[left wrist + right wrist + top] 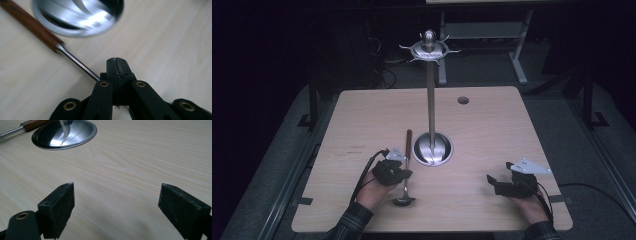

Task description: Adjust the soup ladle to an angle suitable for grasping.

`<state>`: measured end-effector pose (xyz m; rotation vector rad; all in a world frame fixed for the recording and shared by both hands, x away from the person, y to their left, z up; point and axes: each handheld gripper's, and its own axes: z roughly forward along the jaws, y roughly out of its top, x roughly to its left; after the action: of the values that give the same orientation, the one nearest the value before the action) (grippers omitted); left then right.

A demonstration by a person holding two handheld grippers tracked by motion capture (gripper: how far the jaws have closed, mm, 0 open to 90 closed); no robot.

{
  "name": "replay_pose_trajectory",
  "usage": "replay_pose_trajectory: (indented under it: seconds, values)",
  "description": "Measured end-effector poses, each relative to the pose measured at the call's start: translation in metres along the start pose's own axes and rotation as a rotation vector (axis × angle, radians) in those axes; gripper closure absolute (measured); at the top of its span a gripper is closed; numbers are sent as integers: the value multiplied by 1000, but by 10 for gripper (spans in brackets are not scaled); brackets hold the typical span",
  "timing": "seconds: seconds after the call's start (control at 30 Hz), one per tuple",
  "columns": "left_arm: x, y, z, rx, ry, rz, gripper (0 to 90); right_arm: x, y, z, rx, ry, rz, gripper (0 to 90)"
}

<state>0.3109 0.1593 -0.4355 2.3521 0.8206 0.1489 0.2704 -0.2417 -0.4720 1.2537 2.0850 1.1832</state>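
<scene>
A ladle point(405, 170) with a round steel bowl, thin steel shank and brown wooden handle lies flat on the pale wood-grain worktop point(492, 130), just left of the polished domed base of a tall metal stand point(431, 100). The left claw point(404, 172) is clamped on the ladle's shank. The right claw point(490, 179) gapes wide, well apart to the right, holding nothing.

Both tools black plastic. Left tool point(394, 171) and right tool point(507, 183) each carry a grey three-cornered plate on top, black cable trailing back off the near edge of the surface point(362, 115). Brass-ringed pivot holes in the linkage arms. Plaid sleeves, dark.
</scene>
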Motion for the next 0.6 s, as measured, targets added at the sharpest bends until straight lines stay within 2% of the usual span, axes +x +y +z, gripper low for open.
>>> replay_pose_trajectory:
  seconds: [0.13, 0.27, 0.6]
  values:
    - [-5, -1, 10, 51, -16, -1, 896, 0, 0, 0, 0, 0, -2, 133]
    - [-8, -1, 15, 77, -15, 7, 896, -1, 0, 0, -5, -1, -5, 133]
    - [-7, -3, 16, 95, -12, 4, 896, -1, 0, 0, -4, -3, -2, 133]
